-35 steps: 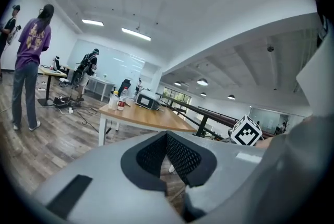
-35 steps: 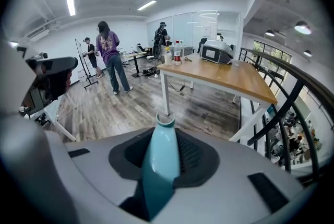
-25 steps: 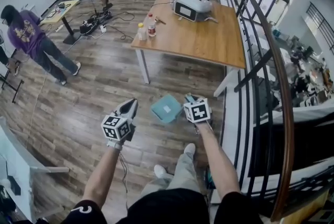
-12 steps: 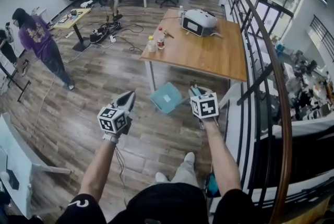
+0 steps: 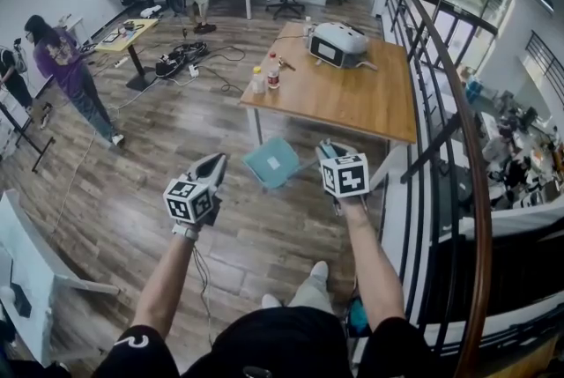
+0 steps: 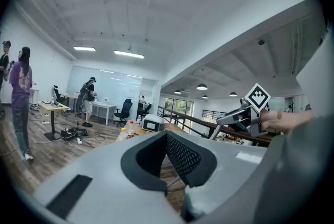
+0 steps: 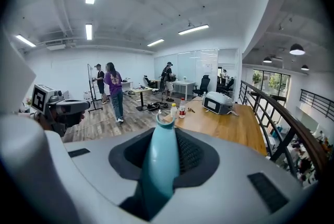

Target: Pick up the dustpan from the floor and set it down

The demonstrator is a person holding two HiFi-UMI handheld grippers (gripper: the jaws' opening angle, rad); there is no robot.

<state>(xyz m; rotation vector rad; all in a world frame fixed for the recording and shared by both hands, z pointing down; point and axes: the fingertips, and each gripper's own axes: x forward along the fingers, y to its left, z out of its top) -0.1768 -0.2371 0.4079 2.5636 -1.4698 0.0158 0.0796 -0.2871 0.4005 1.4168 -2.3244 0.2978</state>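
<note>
Far below both tools, wood floor [image 5: 132,191]. Ahead of the right tool [image 5: 324,151], past its tips, a wooden bench [image 5: 352,103] carrying bottles [image 5: 266,78] and a white-and-grey device [image 5: 338,43].

Short of the bench's near edge, just off the right tool's inner side and roughly between the two tools: the teal dustpan [image 5: 271,163], already off the floor and up in the air. Clamped by its handle [image 7: 160,157] in the right tool, jaws closed partway onto it, the rounded handle end poking out beyond the tips. Off to the other side, well apart from the pan, the left tool [image 5: 211,168], jaws a narrow gap apart and empty.

Looks like thin moulded plastic: probably light, stiff and not fragile, yet smooth enough to slip or swivel in a two-pad pinch. Held by the handle alone, with the broad pan hanging out to one side, so likely to twist about the grip. Worth gripping near the handle's root, close to the pan, to tame that. For the set-down, best lowered level onto a flat spot and released only once fully resting.
</note>
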